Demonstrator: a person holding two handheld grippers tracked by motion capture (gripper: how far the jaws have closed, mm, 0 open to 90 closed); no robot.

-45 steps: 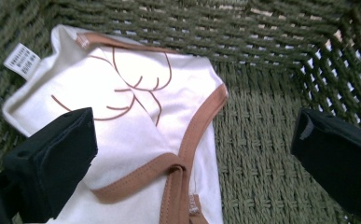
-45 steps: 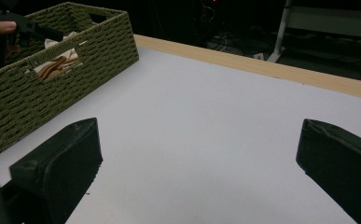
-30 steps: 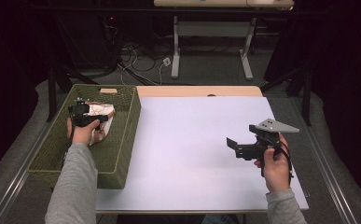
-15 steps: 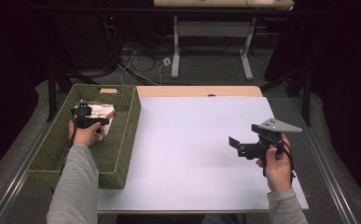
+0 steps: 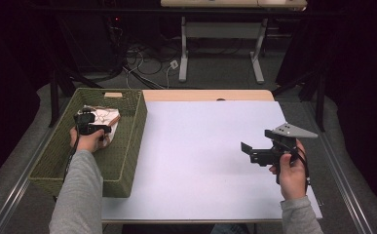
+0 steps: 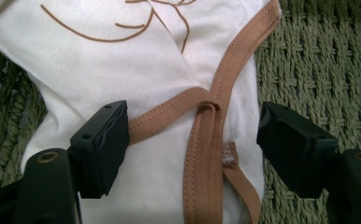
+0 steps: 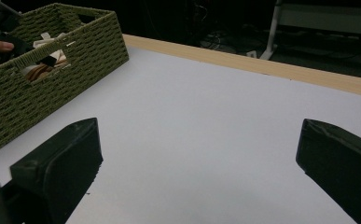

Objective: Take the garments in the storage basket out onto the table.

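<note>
In the high view the left gripper [image 5: 94, 126] is down inside the green woven basket [image 5: 132, 136], which stands on the left part of the white surface [image 5: 200, 146], and it is set over a white garment [image 5: 109, 117] with brown trim that lies on the basket floor toward the far end. The left gripper view shows the garment [image 6: 122, 70] folded into a compact bundle whose longer side runs away from the gripper, toward the top of that view. A band of brown trim [image 6: 201, 154] runs along the same line between the jaws, and a second band crosses it at a slant and climbs toward the upper right corner. Thin brown printed lines curve across the far part of the cloth. The left gripper [image 6: 192, 140] has just been closing its jaws, with the garment between them. The left jaw touches the cloth at the slanted band while the right jaw stands just off the garment's edge over the weave, so the cloth is not yet pinched. The right gripper [image 5: 254, 152] hangs over the right part of the surface, well apart from the basket, released, its jaws spread wide in the right gripper view [image 7: 197, 158] with nothing between them.
</note>
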